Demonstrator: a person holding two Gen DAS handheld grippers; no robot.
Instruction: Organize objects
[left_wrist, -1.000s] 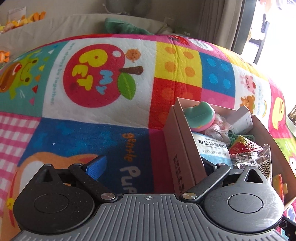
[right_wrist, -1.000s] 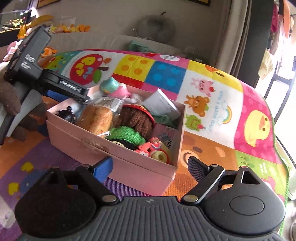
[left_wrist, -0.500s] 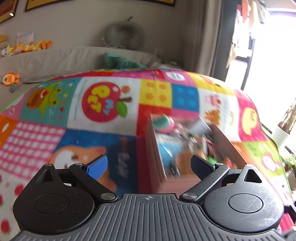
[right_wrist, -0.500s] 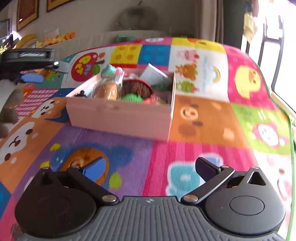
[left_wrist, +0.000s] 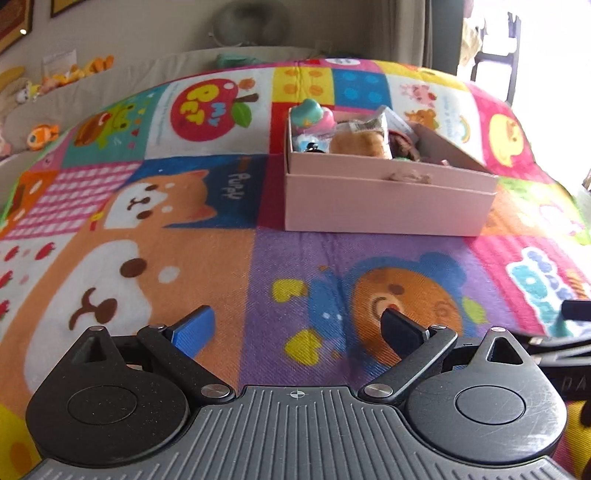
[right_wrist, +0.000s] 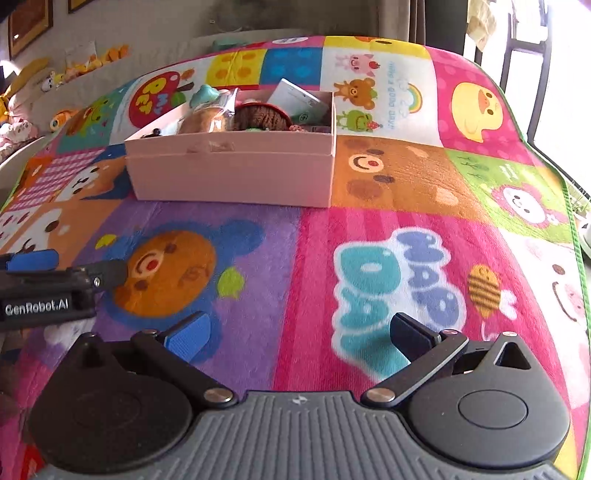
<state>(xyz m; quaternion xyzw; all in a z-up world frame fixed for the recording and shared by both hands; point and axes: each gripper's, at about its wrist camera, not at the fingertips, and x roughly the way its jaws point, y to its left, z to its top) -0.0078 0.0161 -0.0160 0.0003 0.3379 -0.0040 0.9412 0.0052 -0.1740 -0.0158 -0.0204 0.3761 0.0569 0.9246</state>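
A pink cardboard box (left_wrist: 388, 199) sits on the colourful play mat, also in the right wrist view (right_wrist: 232, 177). It holds several small things: a teal and pink toy (left_wrist: 314, 114), a wrapped bread-like item (left_wrist: 364, 142), a brown knitted piece (right_wrist: 260, 116) and a white card (right_wrist: 295, 98). My left gripper (left_wrist: 299, 328) is open and empty, well back from the box over the bear patch. My right gripper (right_wrist: 301, 332) is open and empty, also well back. The left gripper's fingers (right_wrist: 33, 260) show at the left edge of the right wrist view.
The patchwork mat (right_wrist: 402, 273) covers the whole surface and drops off at its right edge (right_wrist: 576, 229). Plush toys (left_wrist: 42, 134) sit on a ledge at the far left. A cushion and curtain stand behind.
Both grippers have pulled back from the box and now hover over the mat, side by side. The box with its contents stays where it was.
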